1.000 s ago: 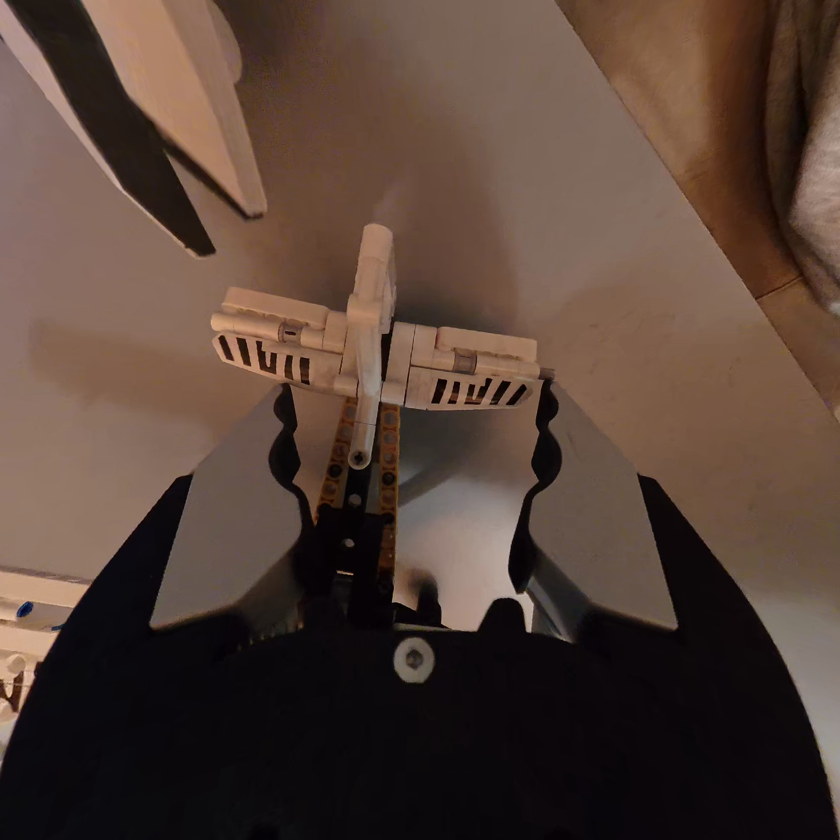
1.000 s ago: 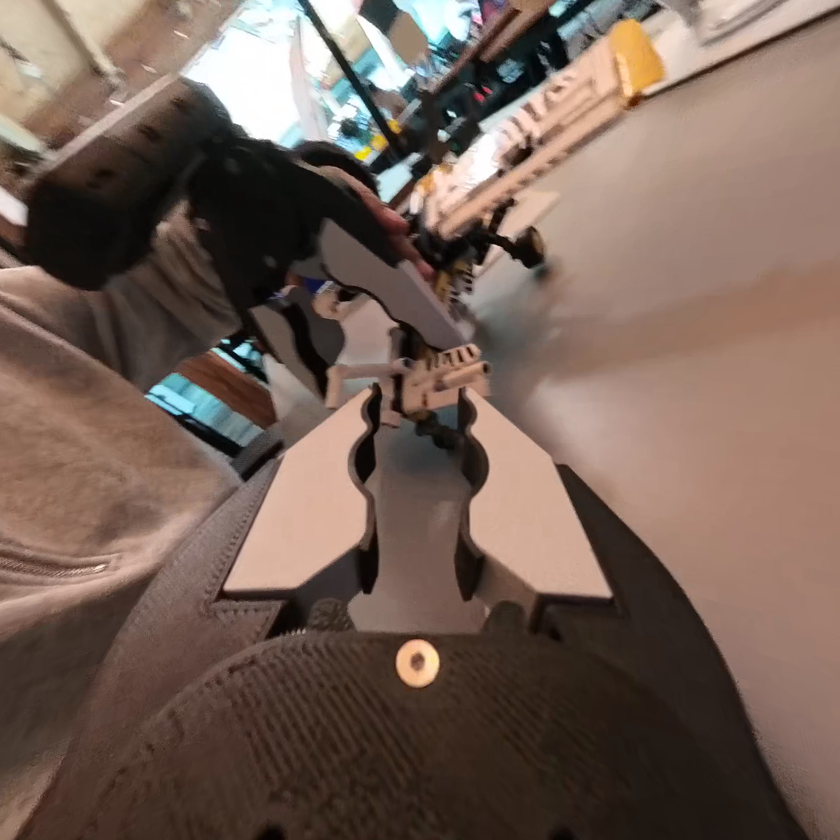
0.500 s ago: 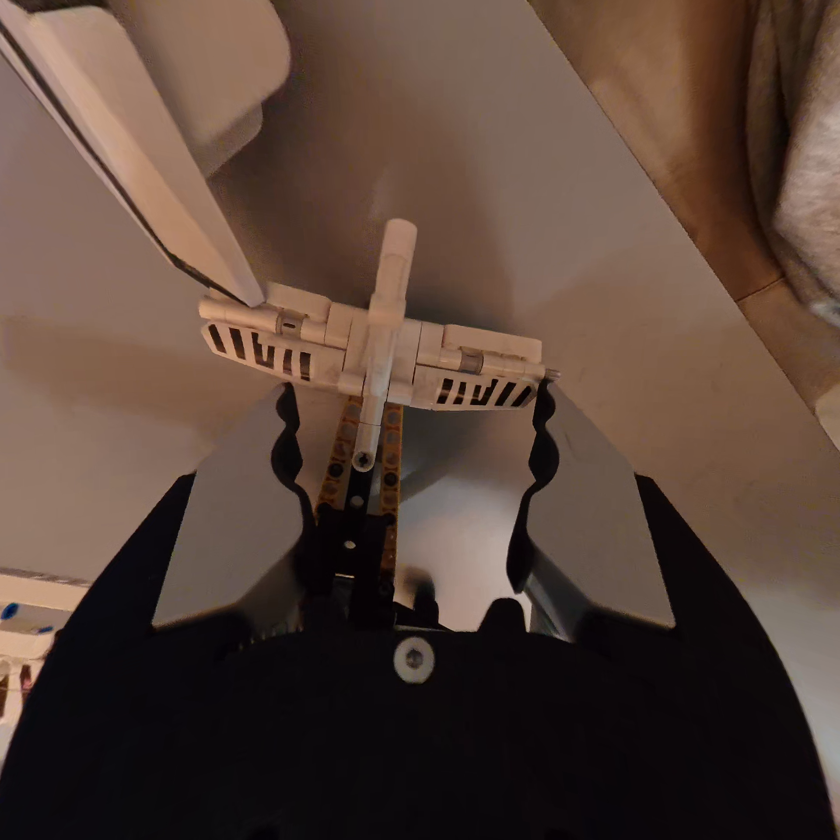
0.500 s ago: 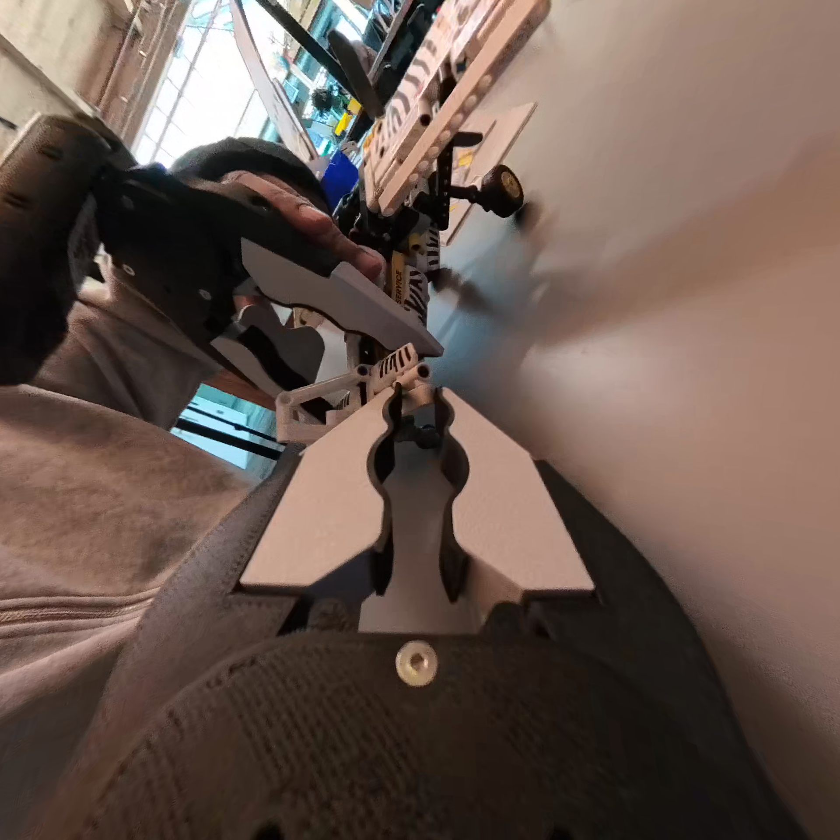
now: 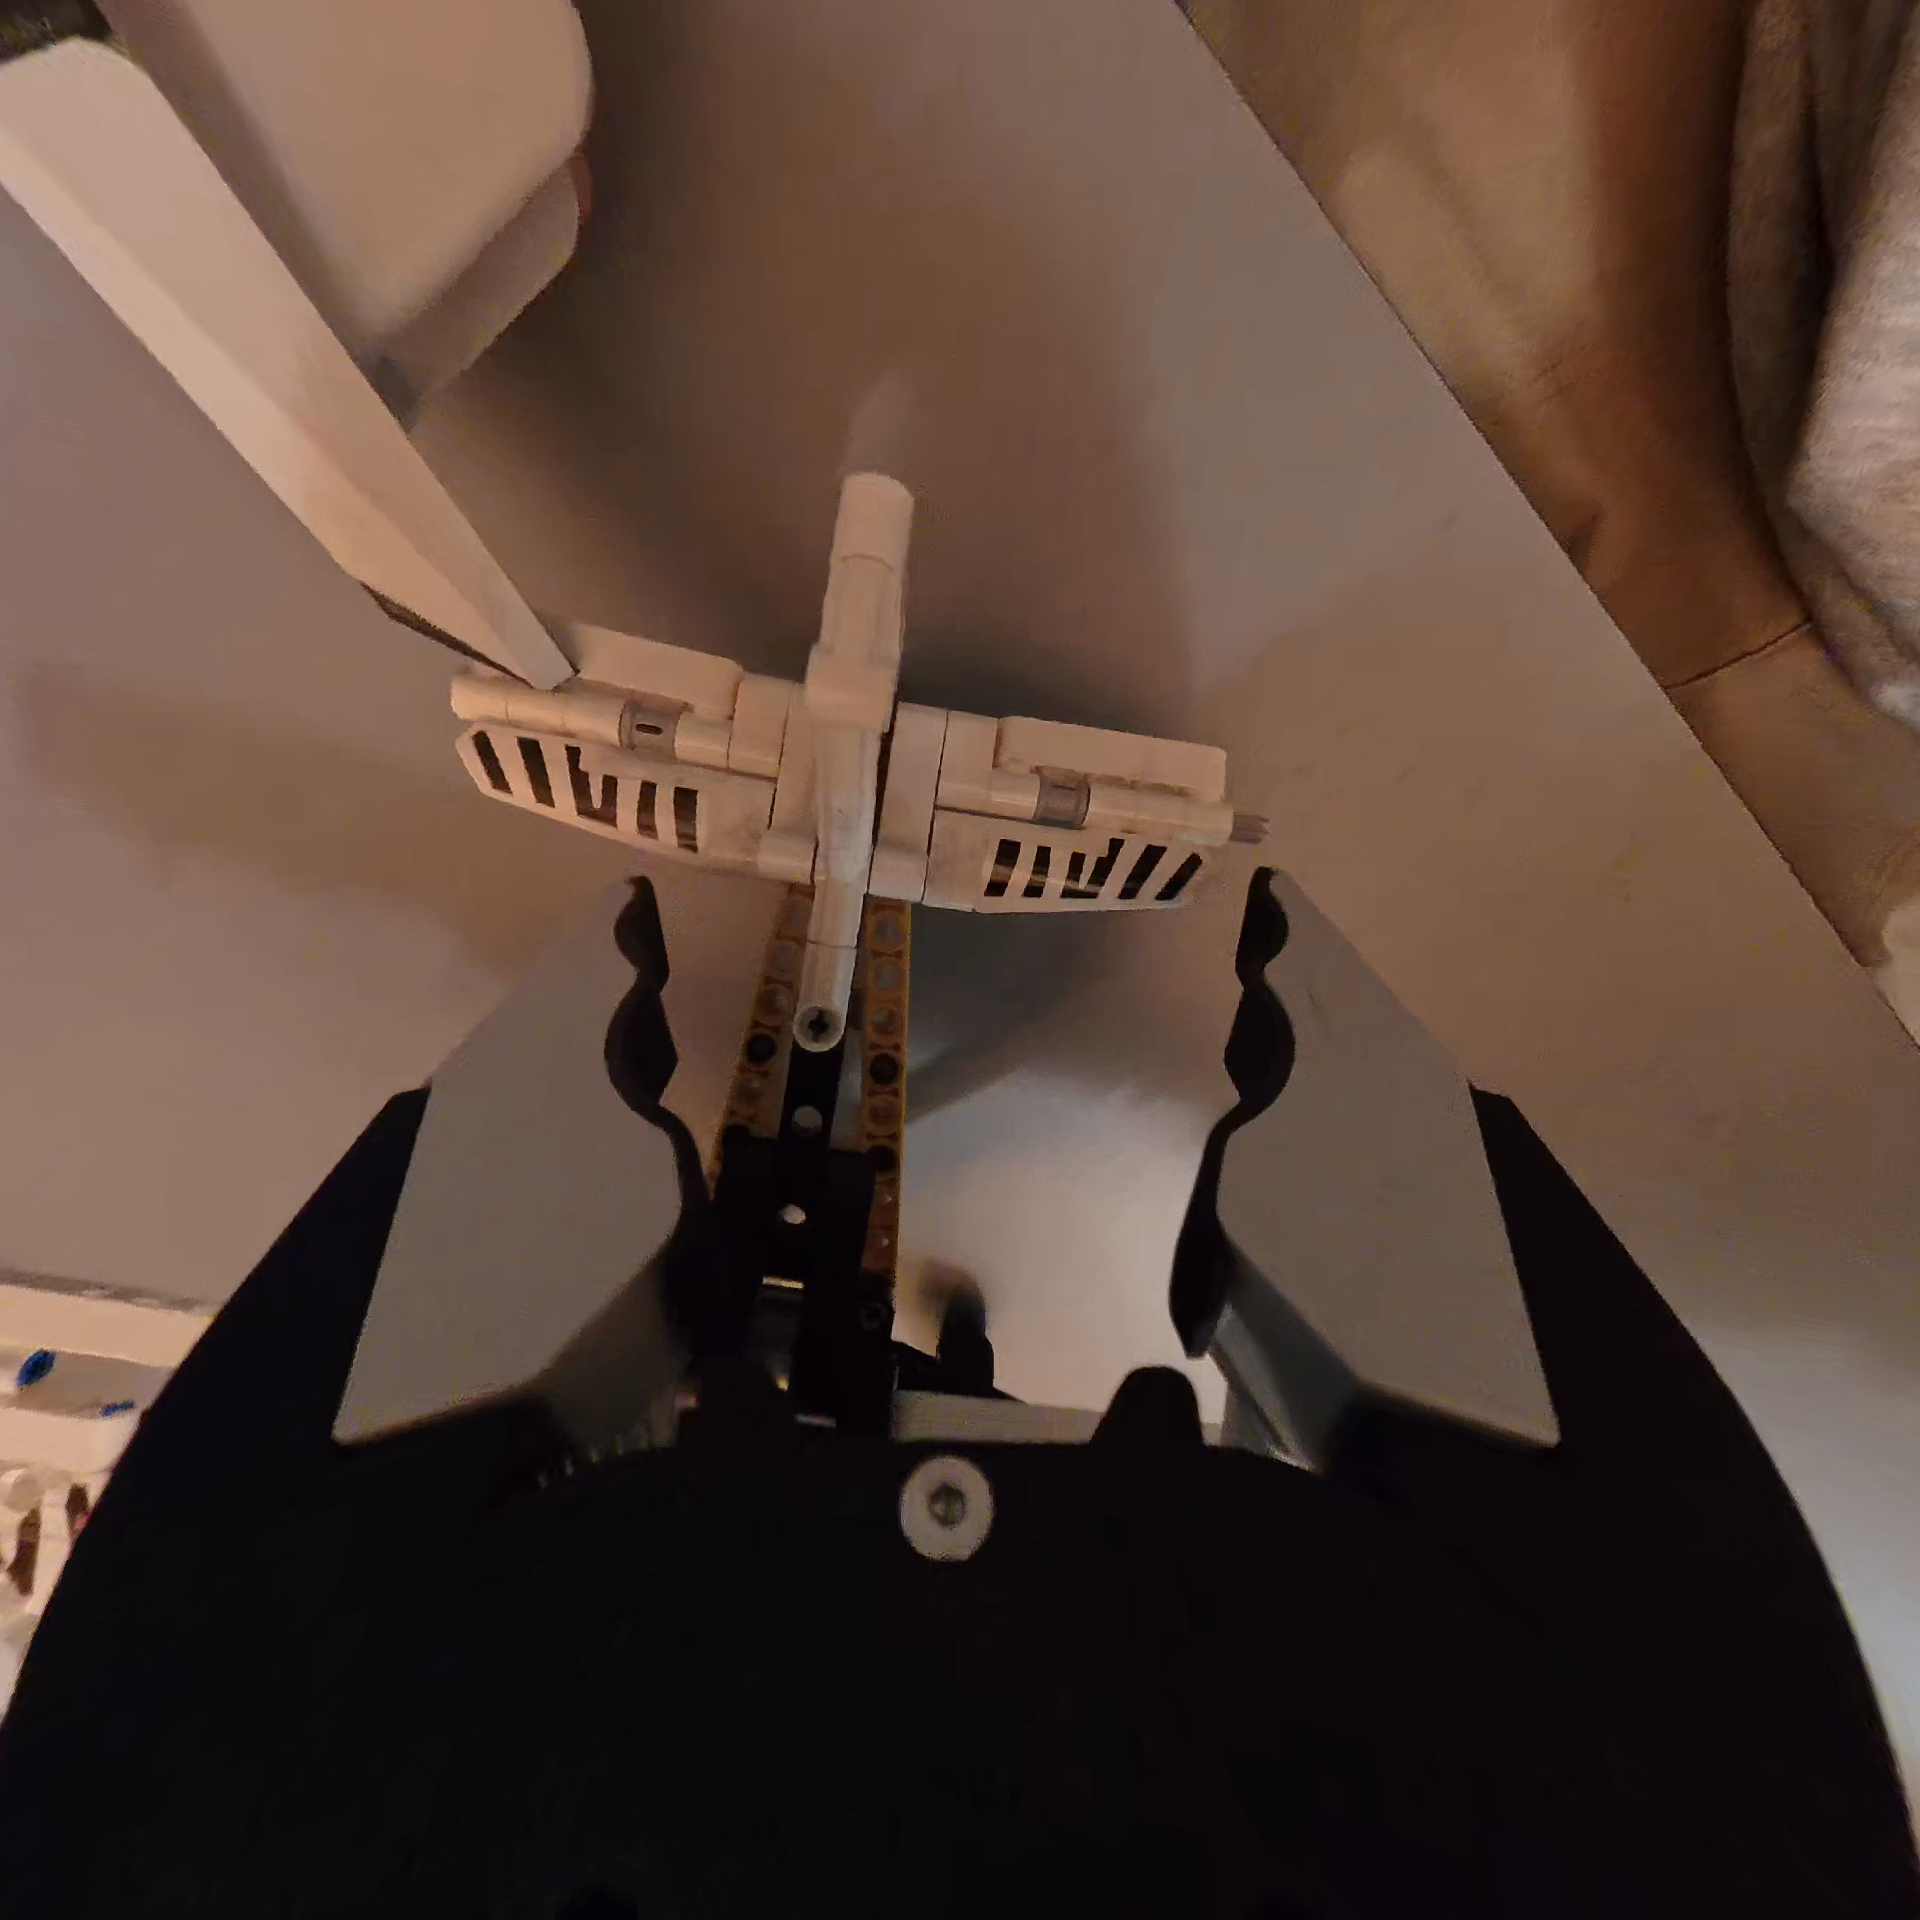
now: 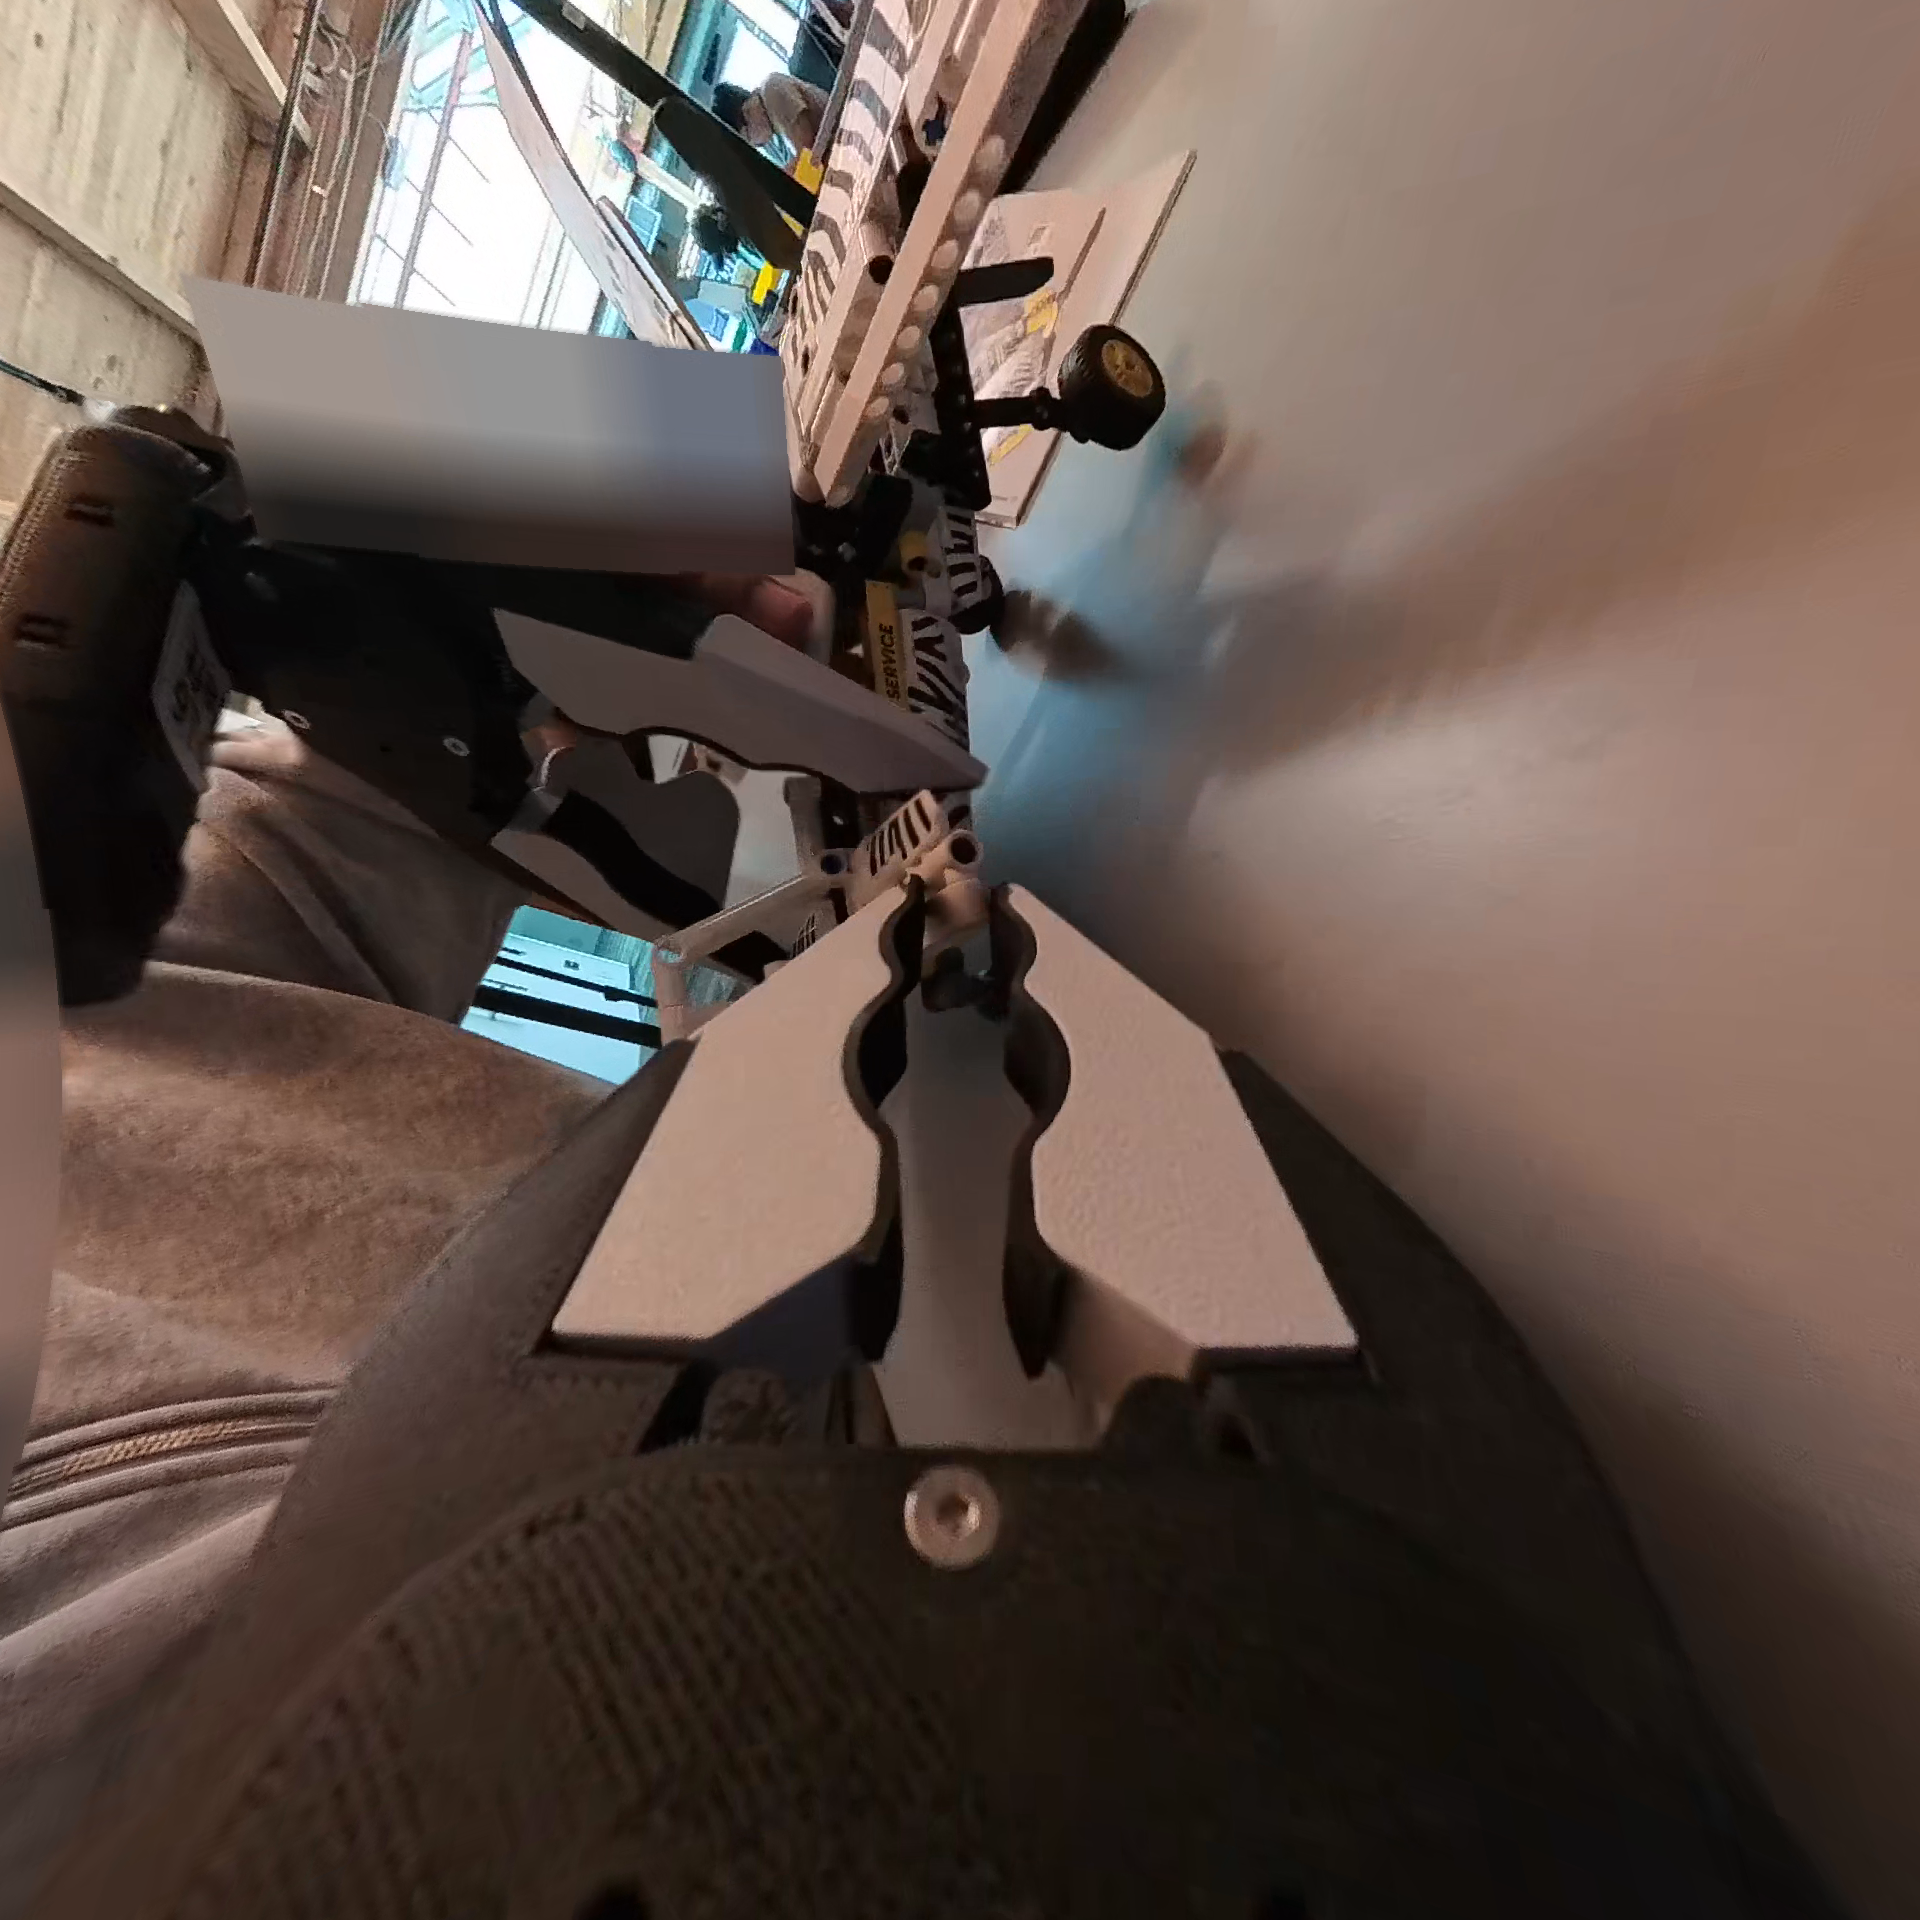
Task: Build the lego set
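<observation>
The lego model's white tail (image 5: 842, 779), a cross with black-striped panels, sits just past my left gripper (image 5: 948, 888). That gripper is open wide, and the yellow and black tail boom (image 5: 821, 1091) runs between its fingers, against the left one. My right gripper (image 6: 958, 894) has its tips closed on the white end piece (image 6: 951, 873) of one tail wing. One of its fingers (image 5: 312, 343) shows in the left wrist view, touching the wing's left end. In the right wrist view the model's striped white body (image 6: 904, 312) and a black and yellow wheel (image 6: 1107, 384) lie beyond the left gripper (image 6: 852, 800).
The grey table (image 5: 1039, 312) ends at an edge (image 5: 1558, 707) on the right, with wooden floor beyond it. An instruction booklet (image 6: 1091, 239) lies under the model. White loose parts (image 5: 62, 1382) lie at the lower left. A person's brown sleeve (image 6: 260, 1143) fills the left of the right wrist view.
My right gripper has moved in to the tail's wing end and narrowed its fingers onto it. The left gripper stays open around the boom, and the tail has tilted slightly.
</observation>
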The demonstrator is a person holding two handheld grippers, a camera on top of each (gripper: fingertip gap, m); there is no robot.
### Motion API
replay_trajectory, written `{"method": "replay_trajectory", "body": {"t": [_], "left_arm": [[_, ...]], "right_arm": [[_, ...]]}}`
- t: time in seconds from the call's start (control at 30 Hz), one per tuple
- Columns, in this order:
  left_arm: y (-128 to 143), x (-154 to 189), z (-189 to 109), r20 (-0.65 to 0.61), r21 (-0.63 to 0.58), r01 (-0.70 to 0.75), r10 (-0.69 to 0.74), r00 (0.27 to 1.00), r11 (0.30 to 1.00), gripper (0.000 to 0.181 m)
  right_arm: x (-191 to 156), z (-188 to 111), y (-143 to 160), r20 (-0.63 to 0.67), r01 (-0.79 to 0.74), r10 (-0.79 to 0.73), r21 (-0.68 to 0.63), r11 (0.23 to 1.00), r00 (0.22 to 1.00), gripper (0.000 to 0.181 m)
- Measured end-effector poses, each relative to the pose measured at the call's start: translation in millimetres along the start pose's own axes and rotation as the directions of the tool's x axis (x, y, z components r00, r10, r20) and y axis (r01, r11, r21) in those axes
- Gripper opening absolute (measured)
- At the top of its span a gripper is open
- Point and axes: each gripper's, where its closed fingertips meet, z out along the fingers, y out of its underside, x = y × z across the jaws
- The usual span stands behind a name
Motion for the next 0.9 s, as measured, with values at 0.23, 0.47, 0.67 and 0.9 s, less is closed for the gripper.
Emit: {"method": "replay_trajectory", "body": {"t": [0.23,0.47,0.67,0.9], "left_arm": [[0.1,8.0,-37.8,0.120,0.067,0.104,-0.112,0.986,0.992,0.113],[21.3,9.5,-103.0,0.414,0.329,0.316,-0.437,0.798,0.890,0.107],[57.4,38.5,-145.2,0.434,0.661,0.395,-0.754,0.492,0.638,0.097],[101.1,64.0,-127.6,0.243,0.826,0.432,-0.920,0.308,0.362,0.105]], "right_arm": [[6.2,-14.6,-9.0,-0.134,0.147,-0.134,0.098,0.984,0.982,0.036],[9.3,-7.5,12.6,-0.267,0.245,-0.228,0.031,0.969,0.936,0.036],[-11.8,-19.1,-8.8,-0.343,0.370,-0.315,0.107,0.923,0.885,0.034],[-70.6,-6.3,-8.1,-0.433,0.654,-0.576,0.042,0.756,0.693,0.050]]}}
